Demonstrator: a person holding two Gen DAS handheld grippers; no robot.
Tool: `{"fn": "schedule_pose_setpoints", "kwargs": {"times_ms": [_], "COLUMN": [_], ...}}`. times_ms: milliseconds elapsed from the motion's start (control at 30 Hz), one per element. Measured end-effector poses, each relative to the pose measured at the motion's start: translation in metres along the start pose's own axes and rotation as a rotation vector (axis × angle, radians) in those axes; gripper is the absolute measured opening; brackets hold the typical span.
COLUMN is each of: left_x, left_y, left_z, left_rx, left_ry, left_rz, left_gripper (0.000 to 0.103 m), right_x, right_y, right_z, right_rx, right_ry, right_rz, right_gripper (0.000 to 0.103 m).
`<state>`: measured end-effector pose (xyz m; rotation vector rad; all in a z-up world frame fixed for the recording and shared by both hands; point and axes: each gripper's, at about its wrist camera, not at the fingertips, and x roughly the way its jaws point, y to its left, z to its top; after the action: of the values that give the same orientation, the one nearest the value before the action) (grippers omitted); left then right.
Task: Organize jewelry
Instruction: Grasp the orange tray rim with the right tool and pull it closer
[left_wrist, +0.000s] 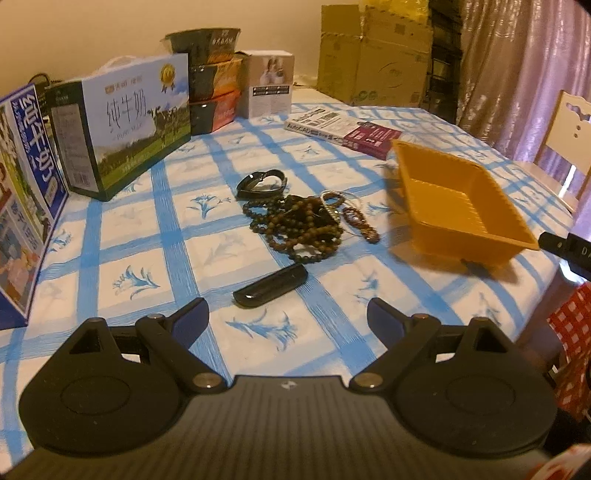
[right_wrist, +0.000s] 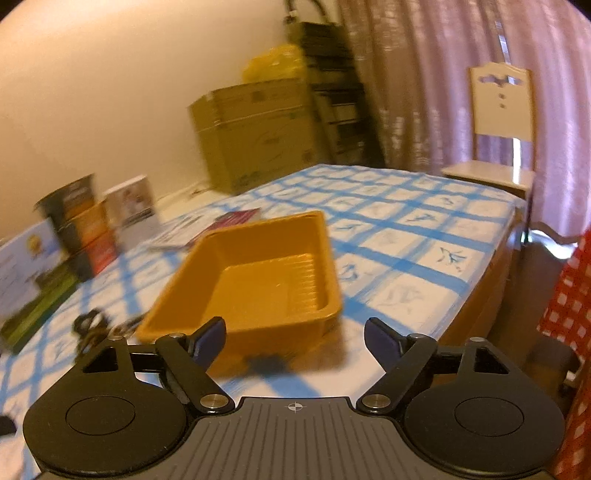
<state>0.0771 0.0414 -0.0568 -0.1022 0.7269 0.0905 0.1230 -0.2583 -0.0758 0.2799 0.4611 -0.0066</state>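
Note:
A pile of brown bead bracelets (left_wrist: 301, 225) lies mid-table, with a black strap bracelet (left_wrist: 261, 183) behind it, a thin silver bangle (left_wrist: 334, 197) and a small reddish bead bracelet (left_wrist: 361, 224) to its right. A black oblong case (left_wrist: 270, 290) lies in front of the pile. An empty orange tray (left_wrist: 456, 206) sits to the right; in the right wrist view it (right_wrist: 258, 277) is just ahead. My left gripper (left_wrist: 288, 317) is open and empty, short of the case. My right gripper (right_wrist: 294, 338) is open and empty at the tray's near edge. The jewelry shows blurred at the left (right_wrist: 92, 328).
Milk cartons (left_wrist: 122, 133) and stacked boxes (left_wrist: 214, 96) stand along the table's left and back. A book (left_wrist: 343, 129) lies behind the tray. Cardboard boxes (left_wrist: 373, 55), a curtain and a chair (right_wrist: 498, 122) are beyond. The table edge (right_wrist: 480, 295) drops off at right.

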Motion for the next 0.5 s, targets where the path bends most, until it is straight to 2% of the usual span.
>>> {"fn": "schedule_pose_setpoints", "kwargs": {"times_ms": [133, 267, 333, 500], "left_x": [0.021, 0.037, 0.044, 0.058], "left_y": [0.005, 0.007, 0.008, 0.011], "left_z": [0.008, 0.016, 0.020, 0.025], "left_rx": [0.007, 0.030, 0.037, 0.031], "left_ry": [-0.006, -0.027, -0.035, -0.036], "left_rz": [-0.001, 0.001, 0.003, 0.005], "left_gripper": [0.092, 0.092, 0.092, 0.092], "right_x": [0.026, 0.054, 0.066, 0.095], "right_y": [-0.010, -0.016, -0.018, -0.021], "right_z": [-0.004, -0.007, -0.009, -0.010], "right_rx": [0.023, 0.057, 0.077, 0.104], "right_ry": [-0.071, -0.093, -0.105, -0.111], "right_rz": [-0.056, -0.082, -0.076, -0.097], "right_gripper": [0.082, 0.080, 0.074, 0.067]}}
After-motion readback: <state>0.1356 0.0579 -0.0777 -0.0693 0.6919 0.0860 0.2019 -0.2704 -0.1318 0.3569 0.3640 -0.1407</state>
